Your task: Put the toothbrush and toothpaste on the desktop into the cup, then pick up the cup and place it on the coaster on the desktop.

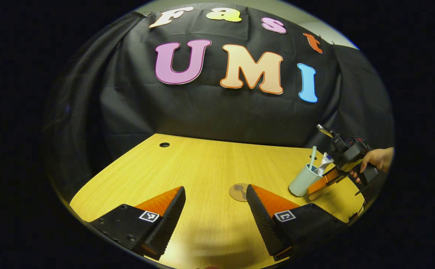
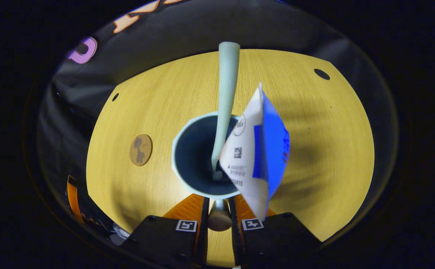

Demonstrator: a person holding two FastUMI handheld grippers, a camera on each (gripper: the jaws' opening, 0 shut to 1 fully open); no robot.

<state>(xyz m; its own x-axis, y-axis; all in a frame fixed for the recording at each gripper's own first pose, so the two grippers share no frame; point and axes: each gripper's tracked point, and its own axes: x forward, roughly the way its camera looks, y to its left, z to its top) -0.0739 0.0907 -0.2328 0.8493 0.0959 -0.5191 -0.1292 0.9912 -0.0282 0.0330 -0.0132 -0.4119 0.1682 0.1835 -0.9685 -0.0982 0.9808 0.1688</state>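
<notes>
Wooden desktop (image 2: 135, 209); right tongs (image 2: 219, 209) pinch cup (image 2: 191, 149) handle.

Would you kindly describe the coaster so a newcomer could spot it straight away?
Start at the yellow wooden desktop. Left of the pale cup holding the toothbrush and toothpaste lies the coaster: a flat brown disc with a dark figure, the only item lying flat.

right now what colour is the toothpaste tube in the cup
White and blue toothpaste tube, standing in the pale green cup; clearest in the right gripper view.
</notes>
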